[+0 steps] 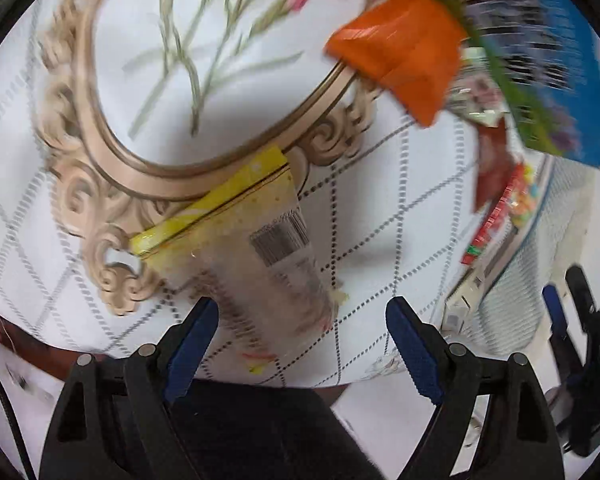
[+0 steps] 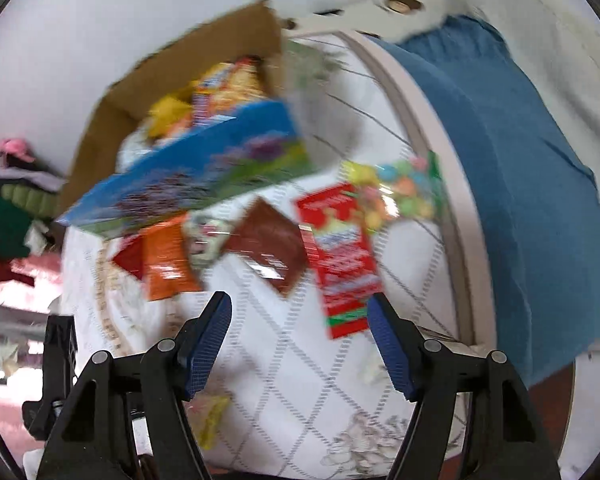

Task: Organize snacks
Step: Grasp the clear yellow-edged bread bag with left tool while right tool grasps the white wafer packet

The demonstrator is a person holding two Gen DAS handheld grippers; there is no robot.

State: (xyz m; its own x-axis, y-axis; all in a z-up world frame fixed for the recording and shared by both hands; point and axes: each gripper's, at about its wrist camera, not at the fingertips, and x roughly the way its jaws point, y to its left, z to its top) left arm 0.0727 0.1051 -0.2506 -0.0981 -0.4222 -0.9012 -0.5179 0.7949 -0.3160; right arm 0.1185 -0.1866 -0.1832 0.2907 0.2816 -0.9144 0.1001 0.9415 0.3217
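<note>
Left wrist view: the left tool (image 1: 302,308) points steeply down at the worktop (image 1: 380,216), which is covered by a white cloth printed with a dotted lattice and an ornate beige oval frame. Its blue-padded jaws stand wide apart with nothing gripped. Between and just ahead of the jaws lies a clear packet with a yellow header strip (image 1: 236,236), barcode label upward, flat on the cloth; the pads do not touch it. Farther right, near the top edge, an orange packet (image 1: 400,52) lies partly under a blue box (image 1: 548,52), both blurred. Along the right side a red packet (image 1: 490,224) rests on the cloth, and part of the right tool (image 1: 572,320) shows at the edge.

Right wrist view: at far left, part of the left tool (image 2: 60,360) is visible. An open brown cardboard carton (image 2: 140,92) stands at the back of the worktop with yellow and orange snack bags inside; the blue box (image 2: 204,172) leans across its front. Before it, from left to right, lie the orange packet (image 2: 168,260), a brown packet (image 2: 272,248), the red packet (image 2: 340,256) and a clear bag of coloured sweets (image 2: 400,192). The right tool (image 2: 298,308) hangs above bare cloth, its jaws parted and empty, the right pad close beside the red packet's lower corner. A blue cloth (image 2: 520,160) lies beyond the worktop's right rim.
</note>
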